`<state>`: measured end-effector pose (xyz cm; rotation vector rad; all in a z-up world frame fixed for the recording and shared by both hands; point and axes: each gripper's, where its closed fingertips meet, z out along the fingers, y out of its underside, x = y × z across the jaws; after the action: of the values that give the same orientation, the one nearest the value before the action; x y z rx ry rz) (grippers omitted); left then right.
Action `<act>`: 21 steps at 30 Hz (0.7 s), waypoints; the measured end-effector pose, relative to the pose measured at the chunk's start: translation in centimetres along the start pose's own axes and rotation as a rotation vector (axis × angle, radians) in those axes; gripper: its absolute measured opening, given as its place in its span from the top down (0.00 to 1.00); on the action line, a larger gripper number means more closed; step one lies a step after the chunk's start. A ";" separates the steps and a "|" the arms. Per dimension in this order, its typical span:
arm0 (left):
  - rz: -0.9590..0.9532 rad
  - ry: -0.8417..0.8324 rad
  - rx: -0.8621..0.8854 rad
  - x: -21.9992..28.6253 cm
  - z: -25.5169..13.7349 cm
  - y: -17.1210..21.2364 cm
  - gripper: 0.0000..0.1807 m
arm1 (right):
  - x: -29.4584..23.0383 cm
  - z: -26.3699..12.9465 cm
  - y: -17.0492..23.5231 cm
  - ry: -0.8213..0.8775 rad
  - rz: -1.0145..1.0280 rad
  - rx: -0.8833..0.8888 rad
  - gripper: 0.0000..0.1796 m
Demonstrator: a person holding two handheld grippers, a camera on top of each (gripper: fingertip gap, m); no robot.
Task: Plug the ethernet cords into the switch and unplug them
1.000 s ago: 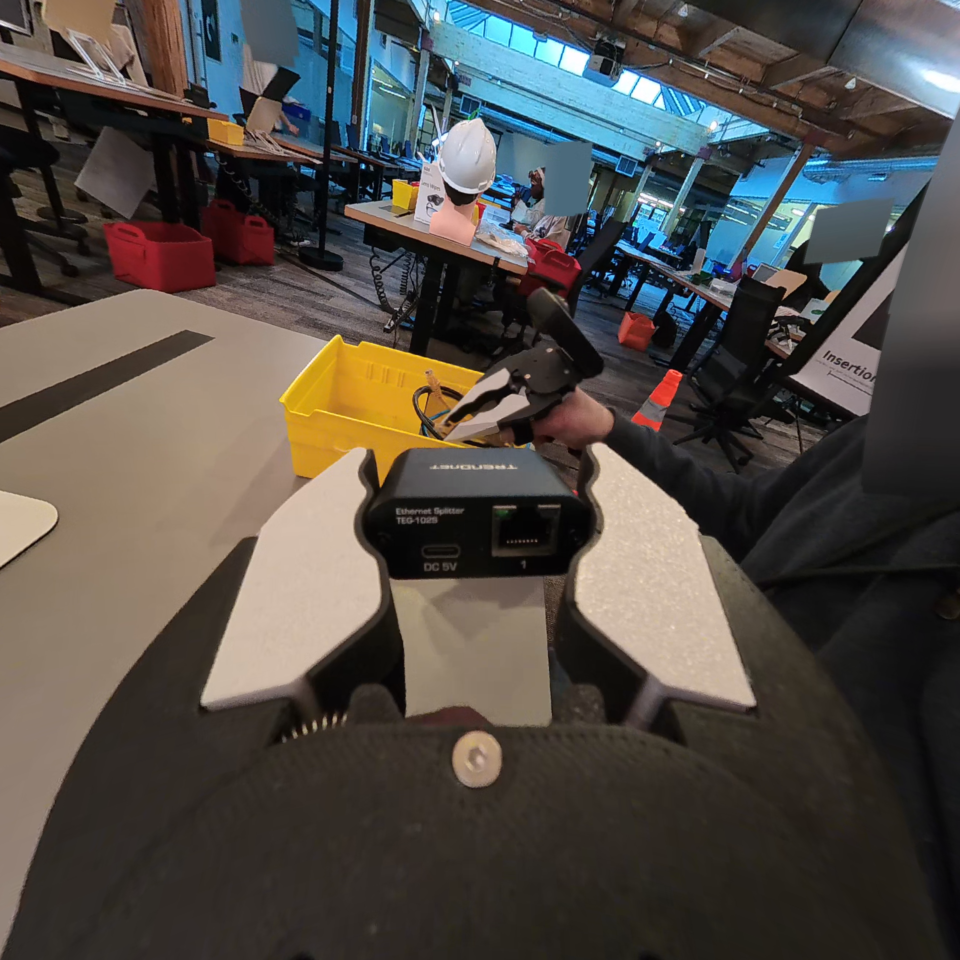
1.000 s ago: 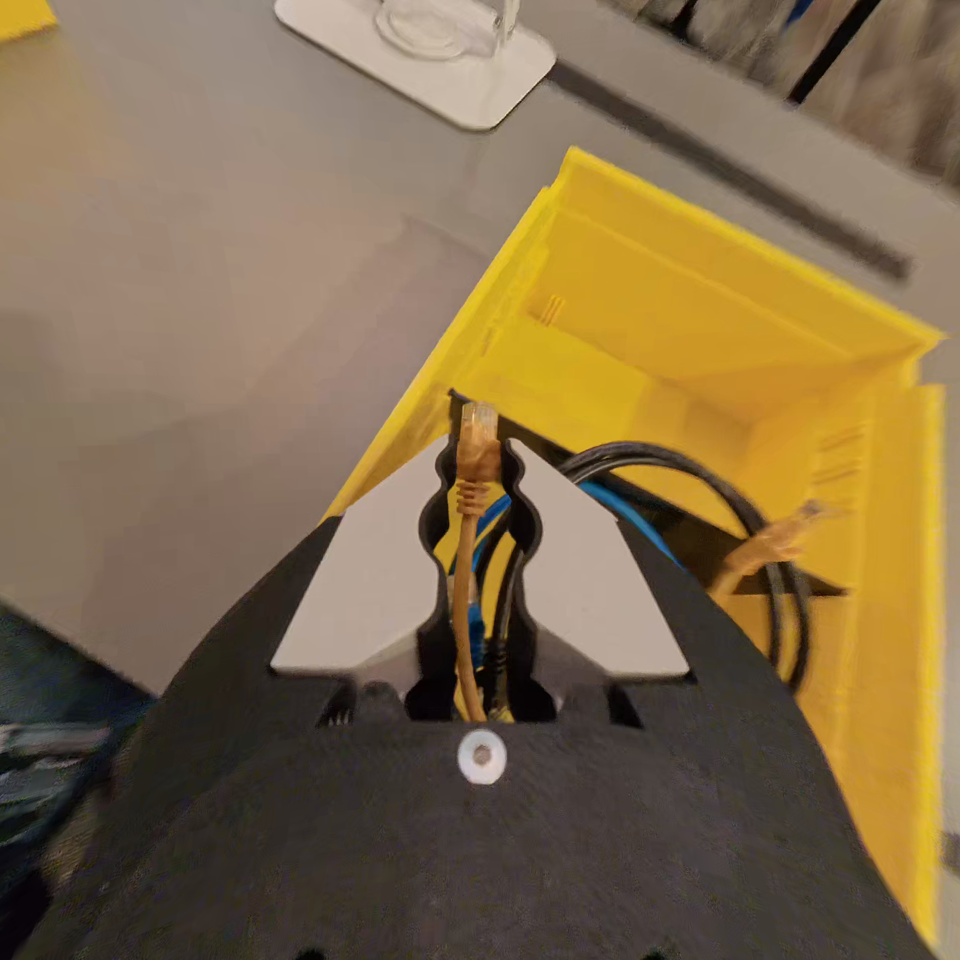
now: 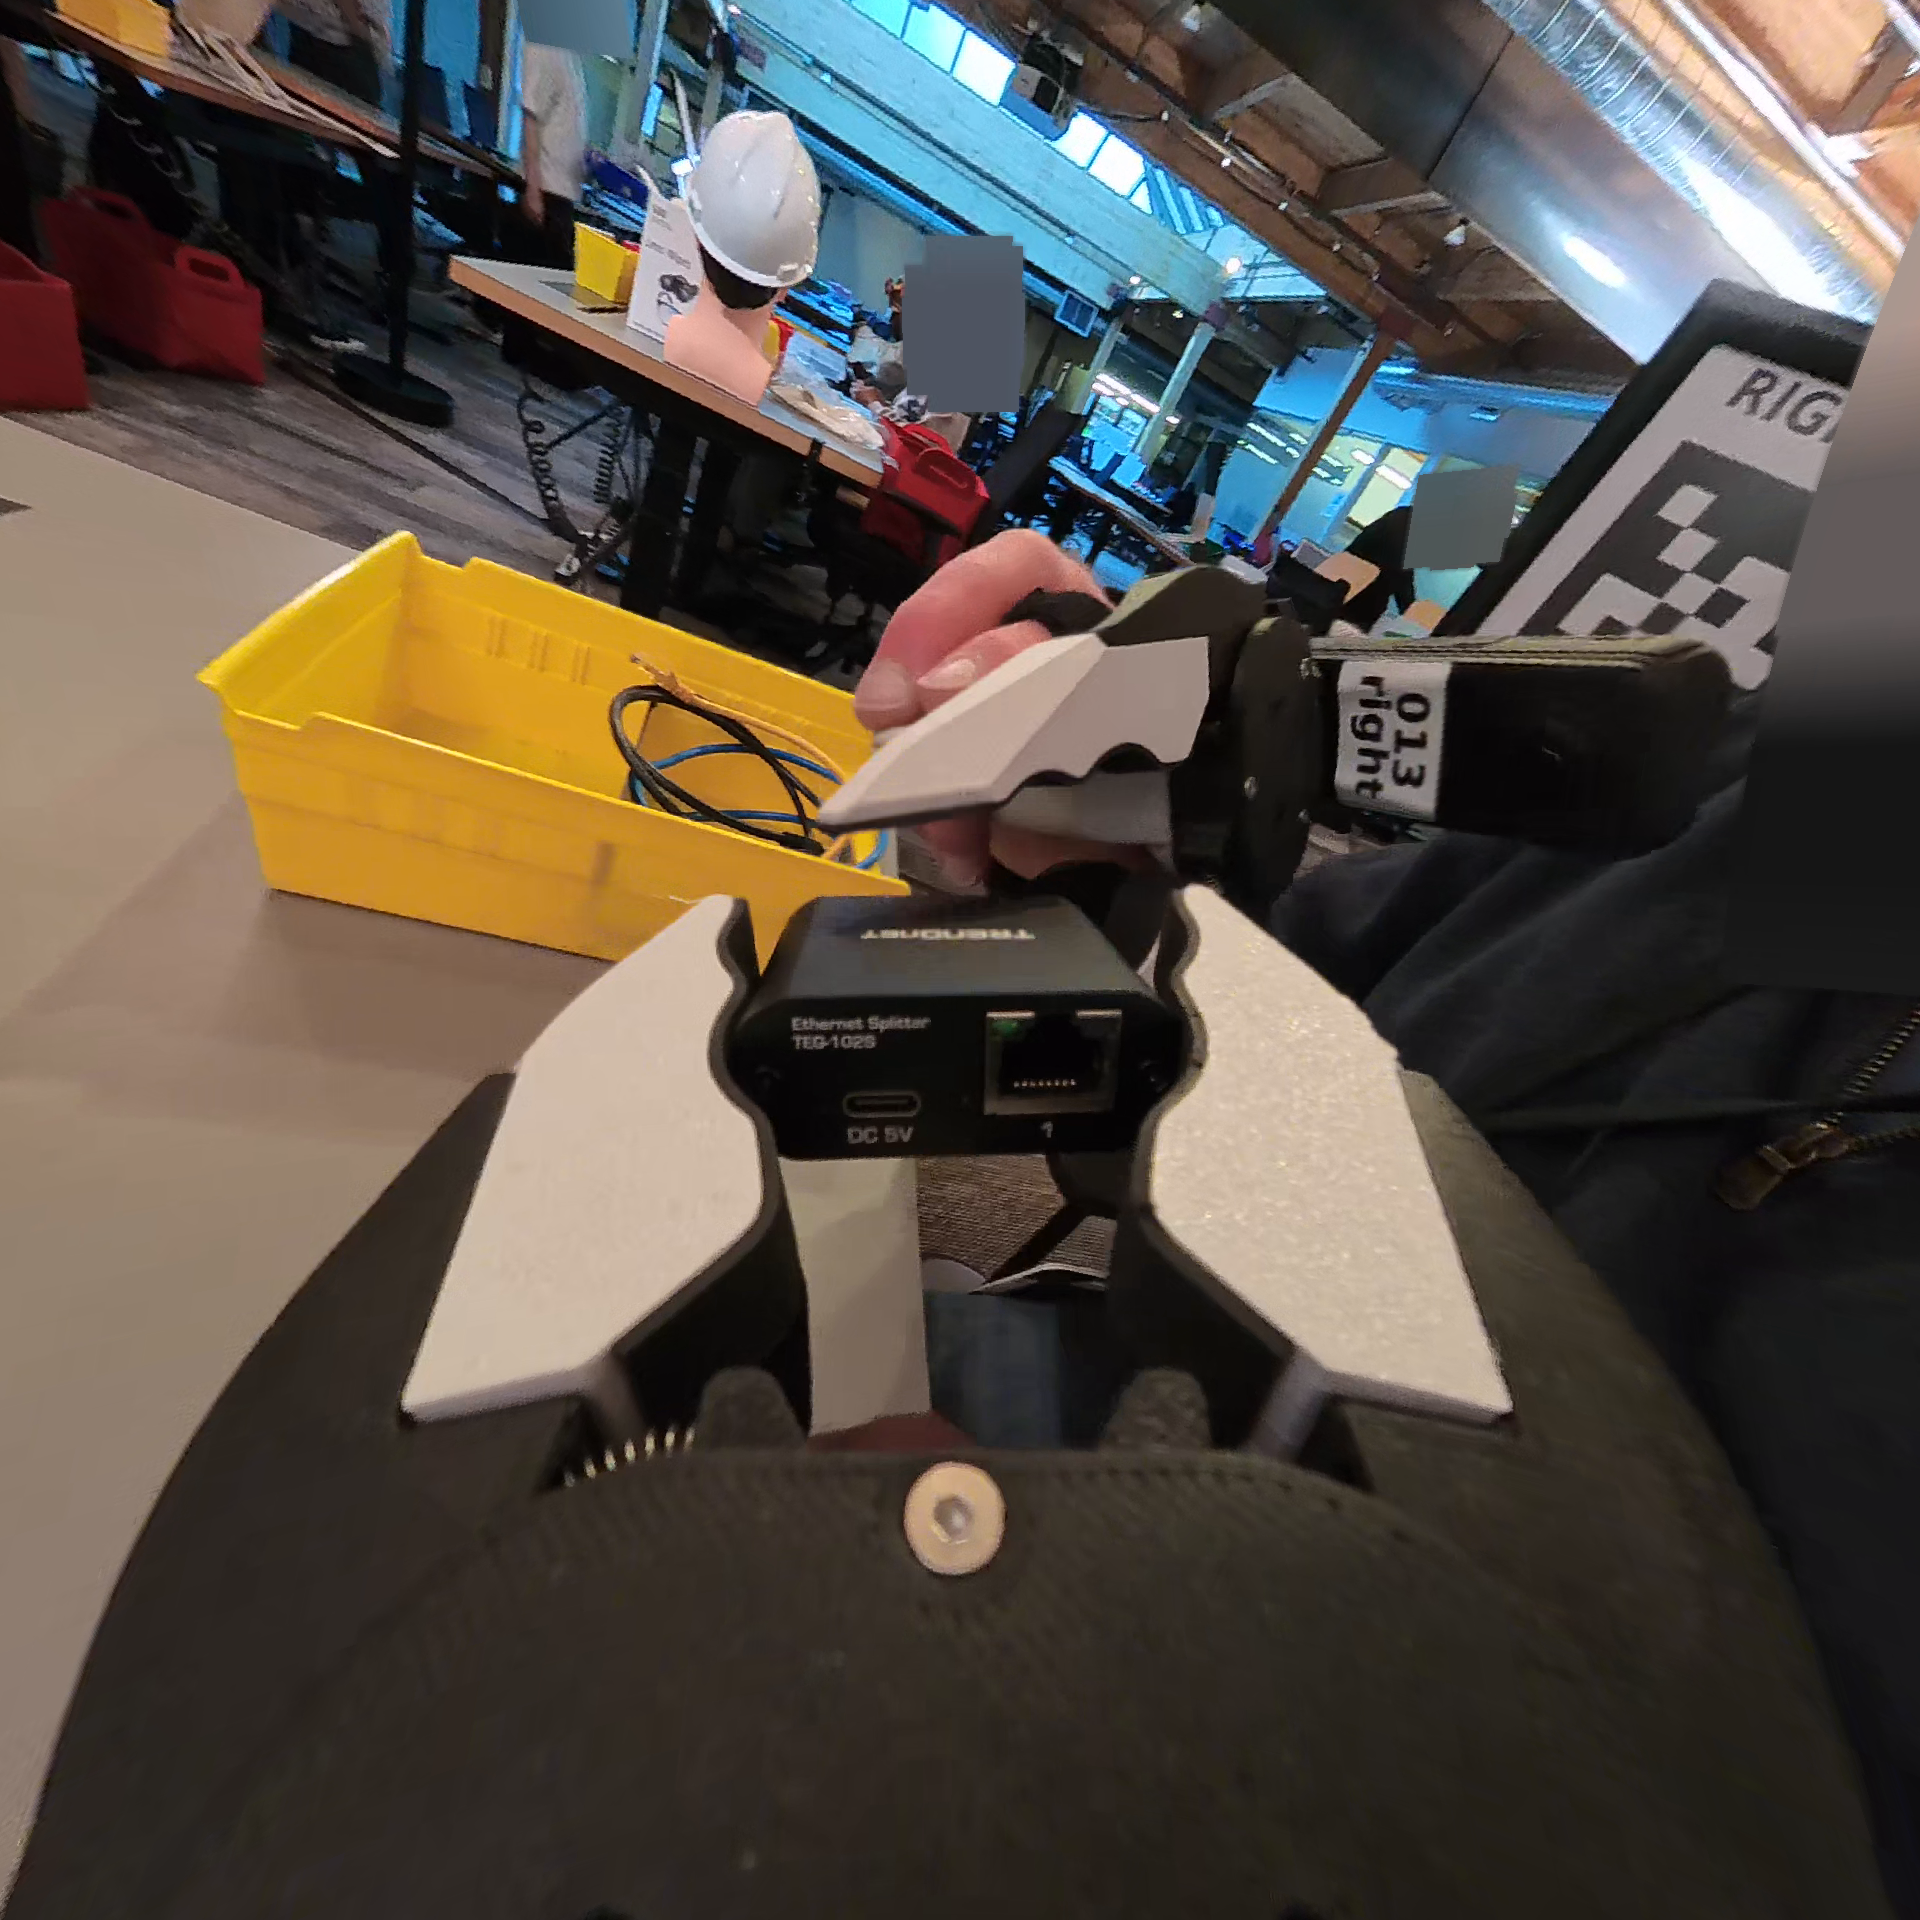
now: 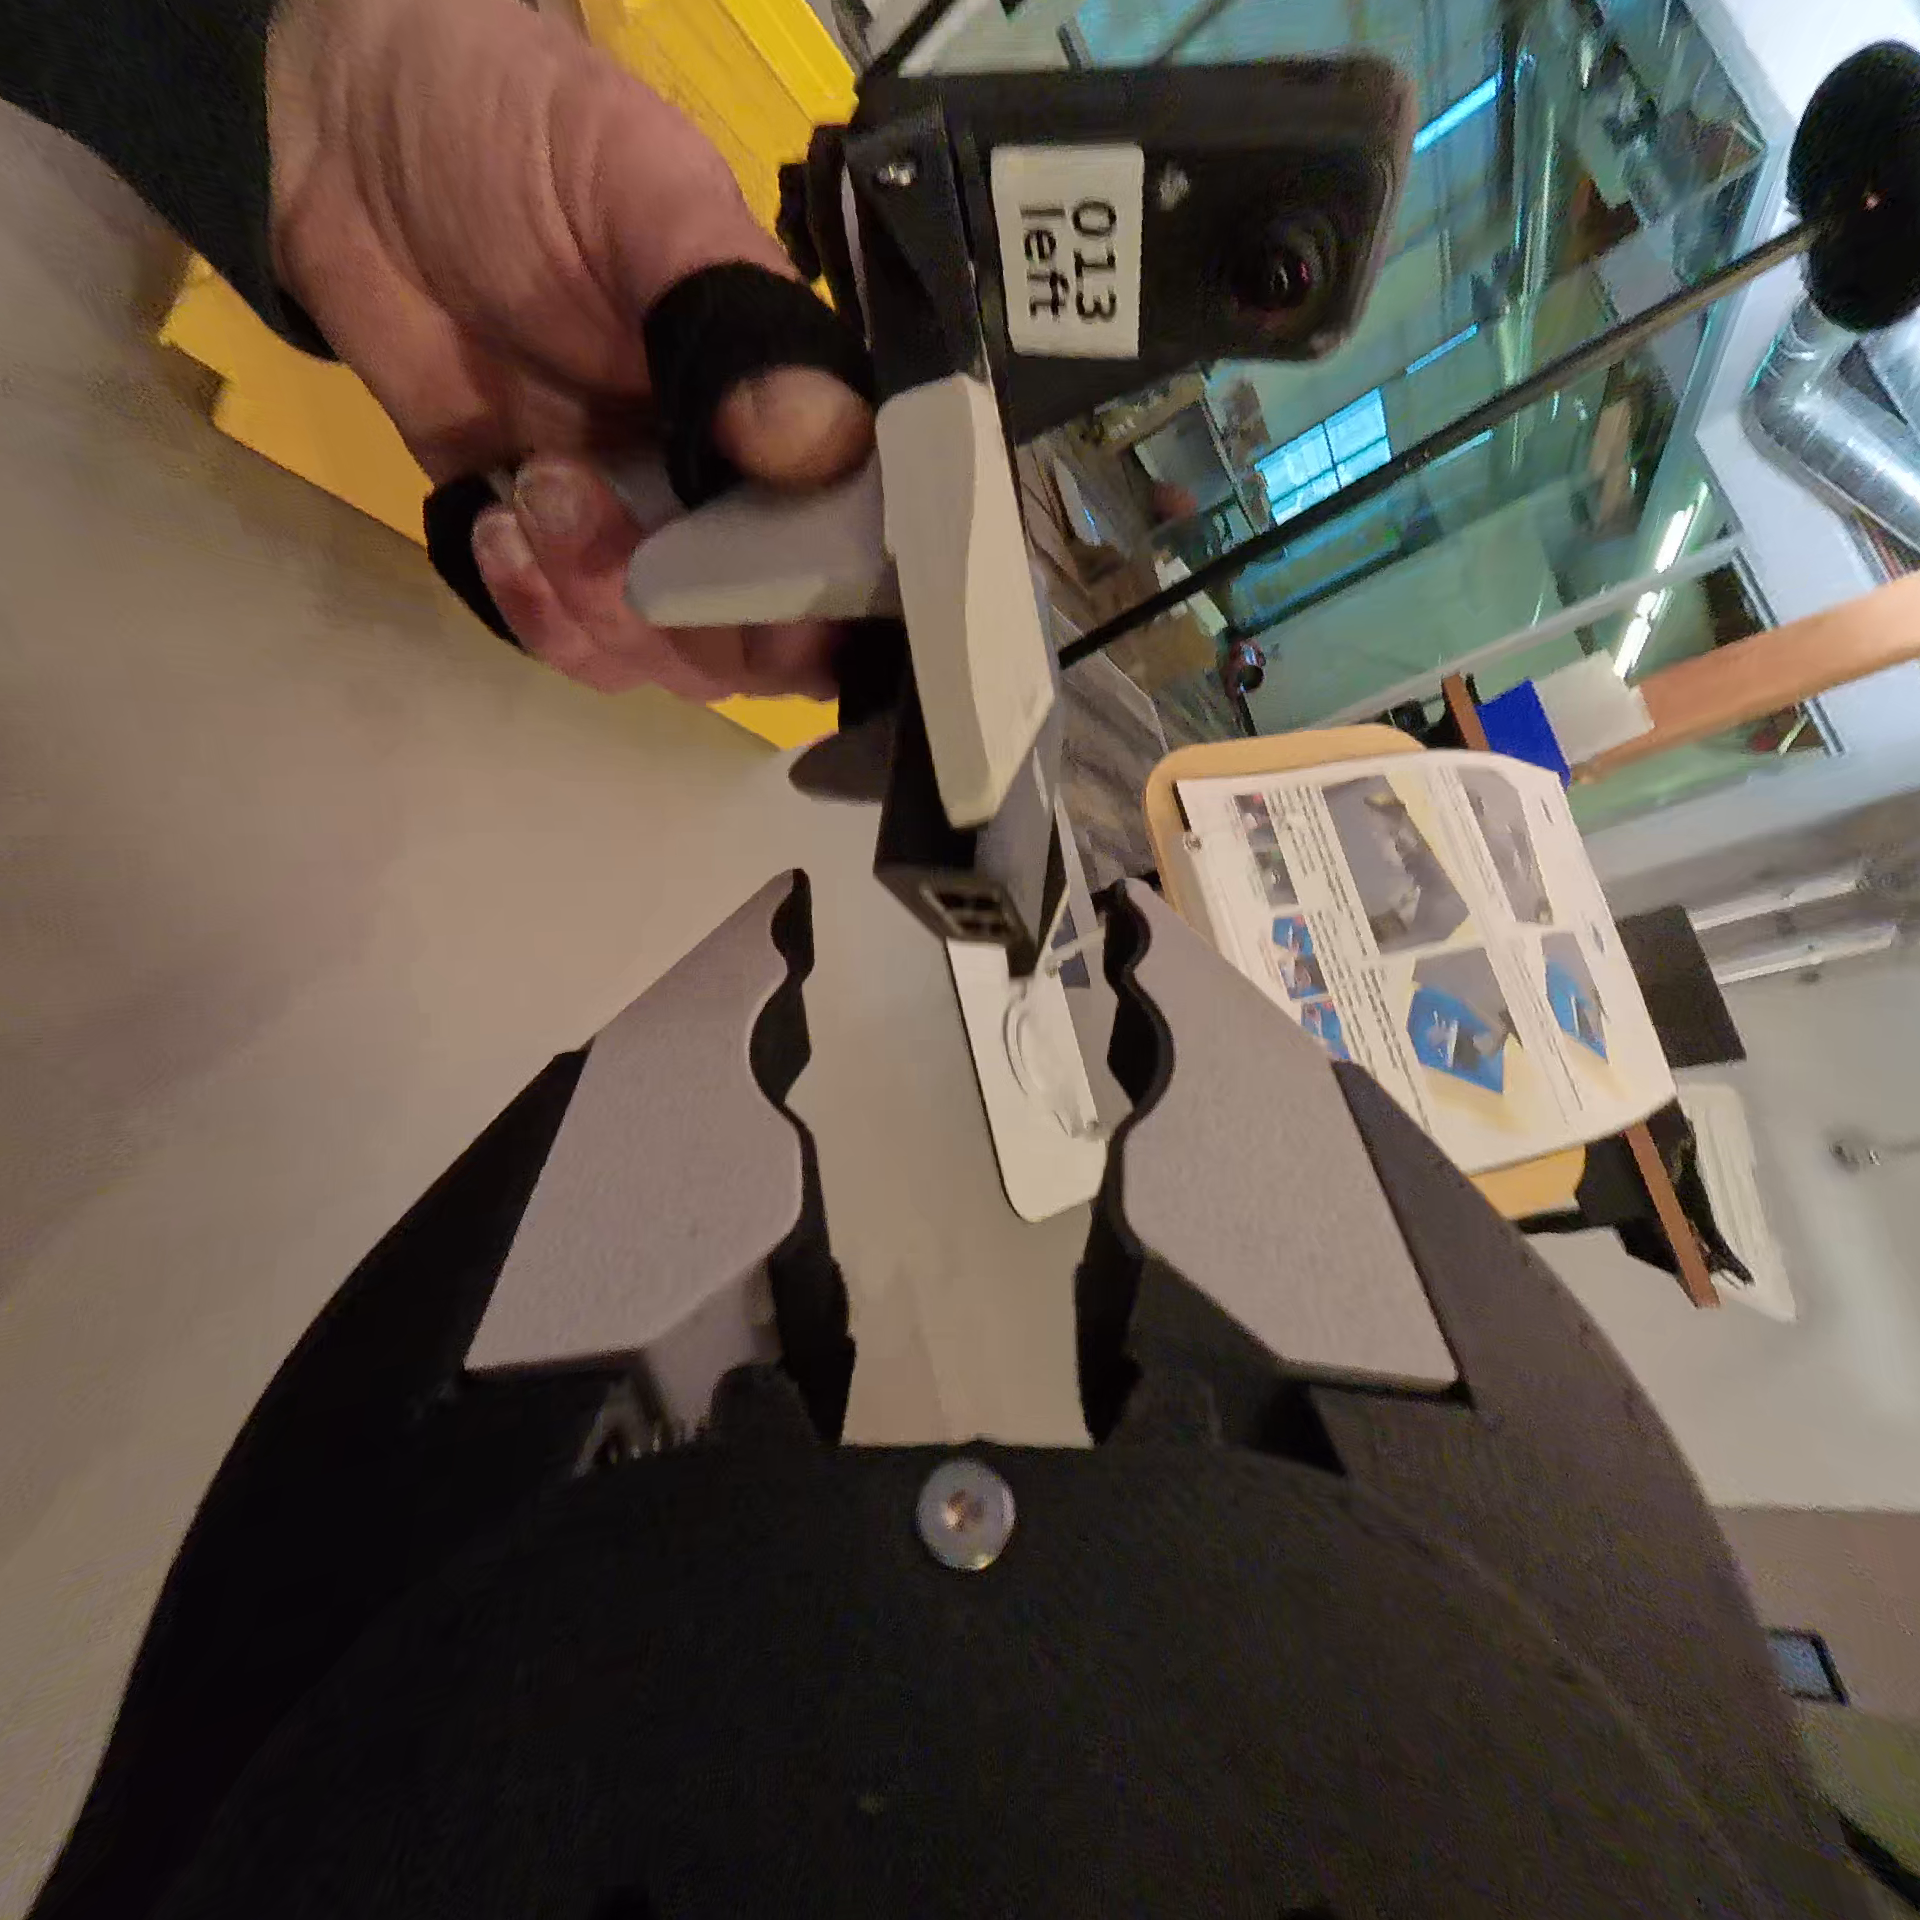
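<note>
Right now your left gripper (image 3: 961,1029) pinches a small black ethernet switch (image 3: 956,1039) by its sides, held above the grey tabletop (image 3: 156,1039). Your right gripper (image 4: 956,997) is spread apart and empty, its fingers pointing at the switch's far ports. Black, blue and orange ethernet cords (image 3: 727,769) lie coiled in a yellow bin (image 3: 416,831) nearby.
</note>
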<state>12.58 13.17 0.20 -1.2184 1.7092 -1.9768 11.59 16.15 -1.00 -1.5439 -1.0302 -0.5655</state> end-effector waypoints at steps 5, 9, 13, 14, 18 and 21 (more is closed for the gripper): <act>-0.064 0.091 0.025 1.0 0.5 0.3 0.60 | 0.0 0.5 -1.0 0.053 -0.100 0.043 0.87; -0.066 0.113 0.020 1.3 0.9 0.4 0.59 | 0.2 -0.3 -0.8 0.018 -0.052 0.034 0.88; 0.022 0.039 0.010 0.8 -0.1 -0.9 0.57 | 3.7 -2.5 2.2 0.060 0.028 -0.066 0.88; 0.040 0.019 0.017 0.6 -0.7 -1.5 0.58 | 4.8 -3.1 4.3 0.052 0.068 -0.144 0.88; 0.095 -0.048 0.060 -0.1 -2.8 -3.7 0.66 | 8.7 -6.0 14.8 0.023 0.190 -0.501 0.88; 0.127 -0.077 0.062 -0.1 -3.6 -4.5 0.68 | 9.3 -7.8 22.8 -0.066 0.274 -0.737 0.88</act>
<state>11.41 16.96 4.37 -1.1211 1.6328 -1.8708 36.95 12.03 -3.62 -2.3180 -0.6585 -0.7486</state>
